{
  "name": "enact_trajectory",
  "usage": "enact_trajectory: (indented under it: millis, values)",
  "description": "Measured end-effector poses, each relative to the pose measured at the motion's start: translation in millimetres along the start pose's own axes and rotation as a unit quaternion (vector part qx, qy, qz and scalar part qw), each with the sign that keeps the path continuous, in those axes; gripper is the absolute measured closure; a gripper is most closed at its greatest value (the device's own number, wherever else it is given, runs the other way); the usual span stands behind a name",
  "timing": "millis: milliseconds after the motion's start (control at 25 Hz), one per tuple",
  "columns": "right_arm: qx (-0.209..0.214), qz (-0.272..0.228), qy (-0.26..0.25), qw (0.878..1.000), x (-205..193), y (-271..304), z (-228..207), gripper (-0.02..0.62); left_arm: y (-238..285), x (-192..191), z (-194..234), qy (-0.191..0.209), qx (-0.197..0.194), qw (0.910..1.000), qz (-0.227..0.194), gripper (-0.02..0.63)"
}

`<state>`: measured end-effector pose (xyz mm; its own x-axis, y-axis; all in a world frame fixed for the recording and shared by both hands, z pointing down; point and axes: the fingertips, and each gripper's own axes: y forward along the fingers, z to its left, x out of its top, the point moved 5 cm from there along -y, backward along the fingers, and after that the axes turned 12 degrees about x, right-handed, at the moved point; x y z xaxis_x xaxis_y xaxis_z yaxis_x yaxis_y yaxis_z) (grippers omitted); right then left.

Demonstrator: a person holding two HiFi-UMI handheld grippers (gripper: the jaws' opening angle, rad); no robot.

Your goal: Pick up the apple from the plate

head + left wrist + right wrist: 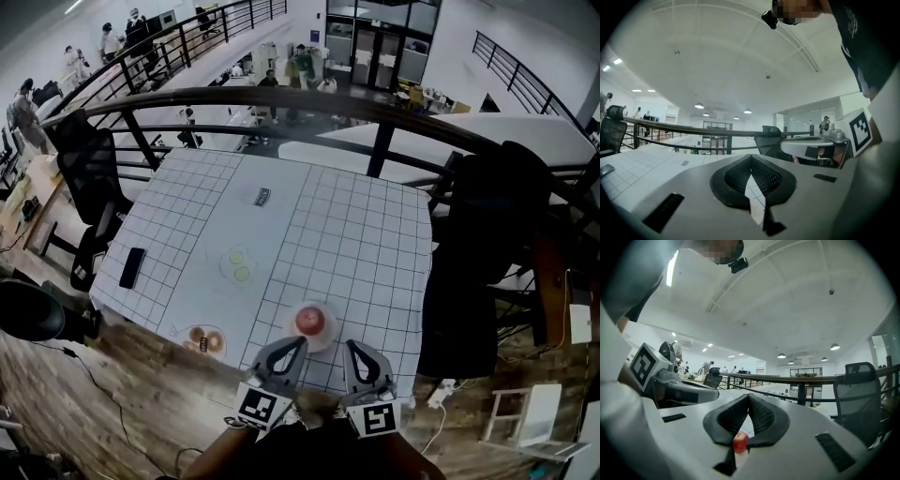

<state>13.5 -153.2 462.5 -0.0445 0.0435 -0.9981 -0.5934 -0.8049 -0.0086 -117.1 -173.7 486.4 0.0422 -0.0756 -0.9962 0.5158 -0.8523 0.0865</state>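
Note:
A red apple [308,320] lies on a small white plate [323,339] near the front edge of the gridded table [347,244]. Both grippers hover at that edge, just short of the plate. My left gripper [299,342] sits at the plate's near left and my right gripper [351,345] at its near right. In the left gripper view my left gripper [751,157] has its tips together with nothing between them. My right gripper [749,395] is likewise shut and empty. The apple [740,442] shows through the slot below its joined tips, some way ahead.
A plate of doughnuts [203,339] sits left of the apple, and a plate with green slices [238,263] lies mid-table. A black phone [132,267] is at the left edge, a small dark card [262,196] farther back. Black chairs [487,253] flank the table; a railing [375,108] runs behind.

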Motion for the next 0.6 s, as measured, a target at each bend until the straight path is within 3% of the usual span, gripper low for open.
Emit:
enact_trajectory:
  millis: [600]
  values:
    - [0.032, 0.015, 0.007, 0.999, -13, 12, -24, 0.572, 19, -17, 0, 0.004, 0.028, 0.9992, 0.029, 0.584]
